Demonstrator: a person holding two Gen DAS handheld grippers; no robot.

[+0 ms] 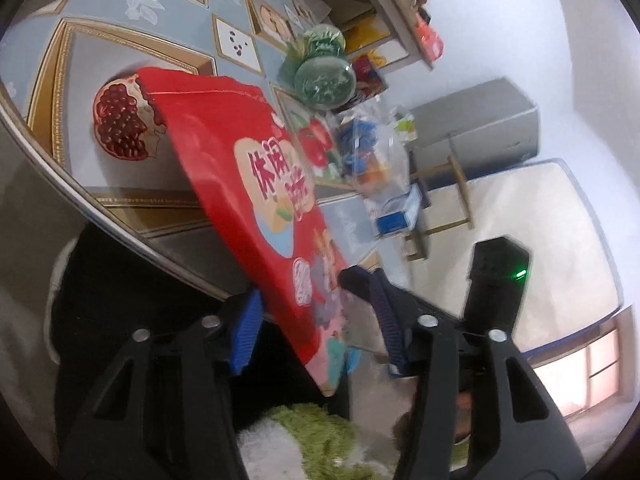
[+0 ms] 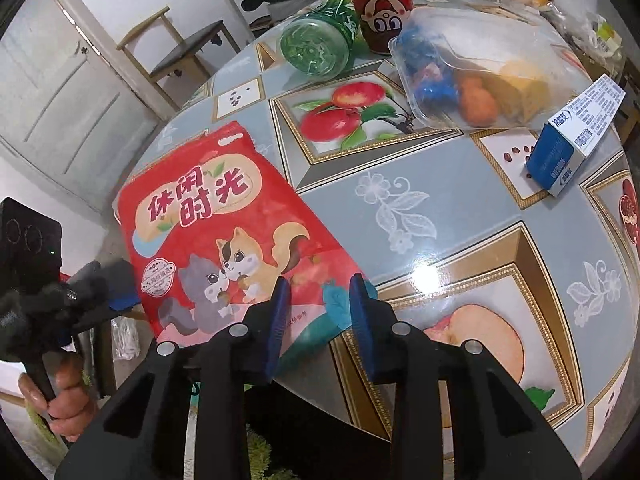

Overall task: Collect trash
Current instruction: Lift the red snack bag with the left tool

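Two hand-held grippers meet at one red snack bag (image 2: 224,236) at the near edge of the round tabletop (image 2: 460,208). The bag, printed with cartoon squirrels and Chinese lettering, lies partly on the patterned surface, and its lower end sticks out past the rim.

The right hand-held gripper (image 2: 318,312) has its blue-padded fingers parted to a narrow gap around the bag's lower right corner; I cannot tell whether the pads (image 2: 278,320) press on it.

The left hand-held gripper (image 1: 316,320) is spread wide. In its own view the bag (image 1: 256,184) stands edge-on between the two fingers, closer to the left pad (image 1: 246,332), and contact is not clear. In the right wrist view this gripper sits at the bag's left edge (image 2: 116,284), with the person's hand (image 2: 64,400) below it on the handle.

Farther back on the tabletop, a green plastic bottle (image 2: 316,44) lies on its side, just beside an upright red can (image 2: 380,12) with a cartoon face. To their right rests a clear plastic bag (image 2: 472,76) holding blue, orange and yellow pieces. A small blue and white carton (image 2: 568,152) lies near the right rim, well apart from the snack bag. A wooden chair (image 2: 180,48) stands beyond the tabletop by a white door (image 2: 60,92).
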